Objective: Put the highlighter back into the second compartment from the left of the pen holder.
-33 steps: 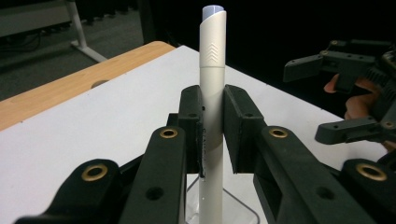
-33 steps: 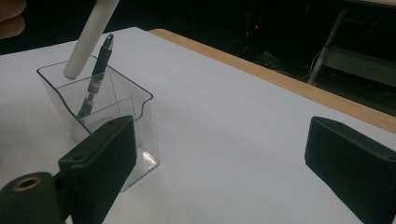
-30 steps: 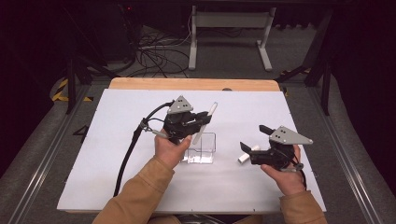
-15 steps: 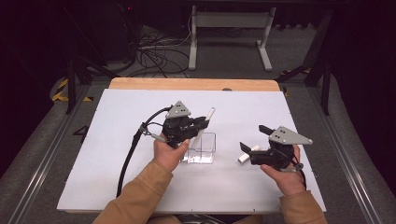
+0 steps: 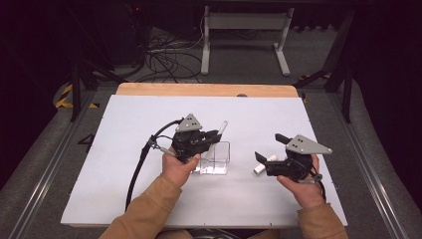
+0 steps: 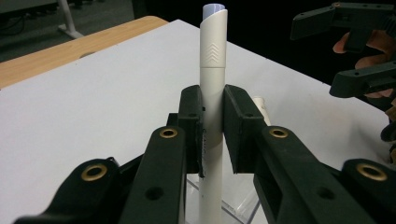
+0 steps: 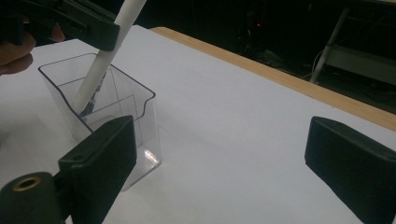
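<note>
High view shows my left tool (image 5: 213,137) clamped on a white pen (image 6: 211,84), tilted, its lower end already inside the clear plastic cup (image 5: 217,158) on the white table (image 5: 124,124). My right tool (image 5: 263,162) hangs wide and empty off to the right, with a small white cap (image 5: 262,164) lying just beside it. My worry: the cup is light and nobody holds it, so pushing the slanted pen against its wall could tip or skid it.
</note>
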